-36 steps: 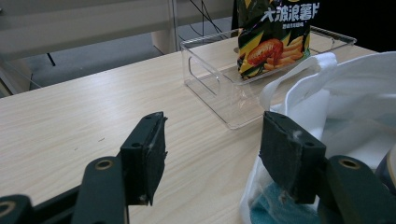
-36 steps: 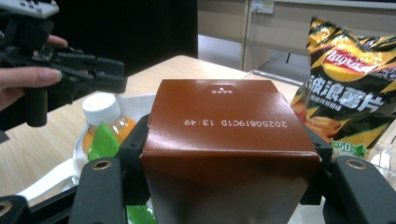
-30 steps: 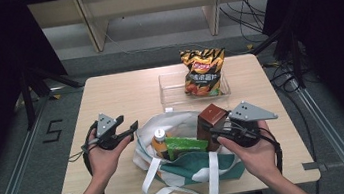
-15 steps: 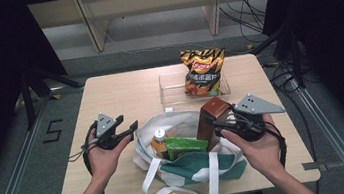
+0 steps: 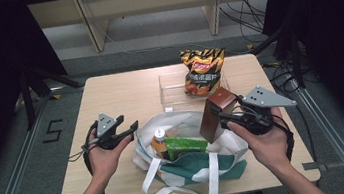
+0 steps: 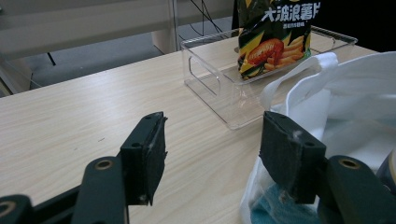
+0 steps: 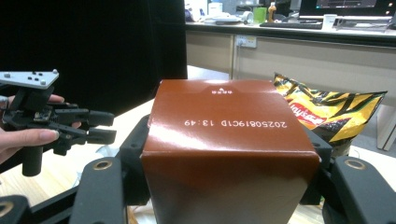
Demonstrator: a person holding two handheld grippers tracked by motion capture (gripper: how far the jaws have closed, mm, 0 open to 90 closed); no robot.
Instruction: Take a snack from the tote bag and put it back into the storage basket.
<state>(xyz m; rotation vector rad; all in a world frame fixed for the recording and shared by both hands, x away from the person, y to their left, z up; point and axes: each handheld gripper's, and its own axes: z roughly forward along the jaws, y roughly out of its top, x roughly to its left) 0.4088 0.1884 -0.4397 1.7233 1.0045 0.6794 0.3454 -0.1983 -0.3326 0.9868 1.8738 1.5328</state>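
While our right gripper point(image 5: 223, 116) presses its two black jaws on the sides of the brown box point(image 5: 216, 113), the box stands tilted in the air above the right edge of the white bag point(image 5: 187, 148). In the right gripper view the box point(image 7: 229, 149) sits between the jaws, with a printed date code upside down on its top face. Our right hand point(image 5: 261, 138) holds this gripper from below, over the right part of the table point(image 5: 124, 95).

Our left gripper point(image 5: 126, 129) has its jaws spread apart with nothing between them; in the left gripper view the pads point(image 6: 147, 156) stand over bare wood, just beside the bag point(image 6: 327, 107). Our left hand point(image 5: 103, 154) carries it at the left of the bag.

Inside the open bag we see an orange bottle point(image 5: 160, 143) and a green pack point(image 5: 186, 145) next to it. Behind the bag stands a clear plastic bin point(image 5: 171, 89), and a yellow chip bag point(image 5: 203, 70) stands upright in it.
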